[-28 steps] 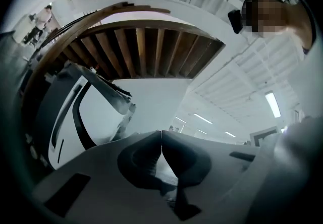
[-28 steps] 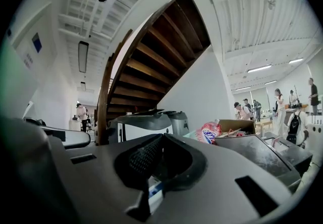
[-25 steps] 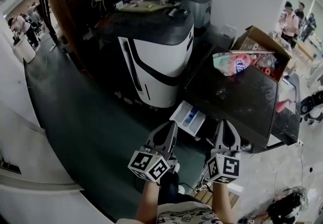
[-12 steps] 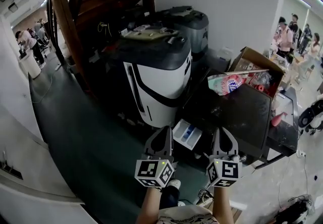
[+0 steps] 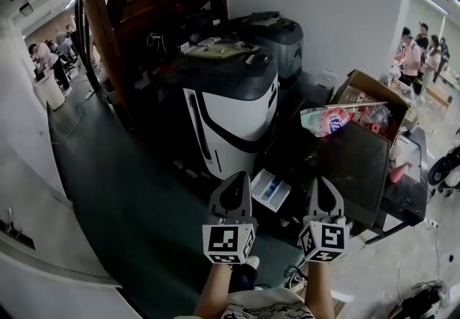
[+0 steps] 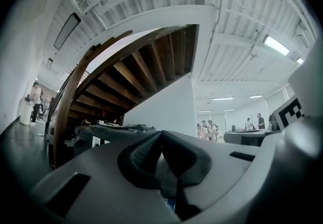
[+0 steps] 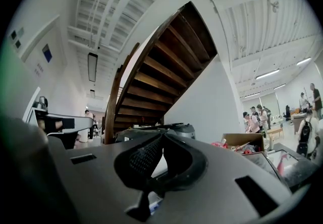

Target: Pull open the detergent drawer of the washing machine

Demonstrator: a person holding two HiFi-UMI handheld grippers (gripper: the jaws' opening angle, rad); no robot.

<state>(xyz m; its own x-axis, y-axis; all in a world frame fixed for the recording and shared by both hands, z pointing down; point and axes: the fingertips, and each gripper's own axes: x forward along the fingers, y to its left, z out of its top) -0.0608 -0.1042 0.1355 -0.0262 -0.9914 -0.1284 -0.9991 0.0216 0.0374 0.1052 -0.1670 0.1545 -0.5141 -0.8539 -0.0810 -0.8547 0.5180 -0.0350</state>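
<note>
The detergent drawer [image 5: 267, 190] is already sticking out from the front of the dark washing machine [image 5: 359, 159], so the pull is looking done. The left gripper [image 5: 234, 182] and right gripper [image 5: 323, 185] are hovering near it, jaws closed together, holding nothing

The drawer [image 5: 269, 189], at 6 o'clock from the head view's centre, looks like smooth white plastic with a blue insert. The washer [image 5: 356, 159] at 4 o'clock has a dark, glossy, smudged top. The machine [image 5: 233, 113] at centre has a glossy white plastic front and a matt black lid. The stairs [image 5: 97, 16] at 10 o'clock are brown varnished wood. The box [image 5: 370, 84] at 2 o'clock is plain cardboard. The left gripper [image 5: 233, 181] and right gripper [image 5: 321, 185] are matt grey plastic, with ribbed black pads [image 7: 144, 158].
</note>
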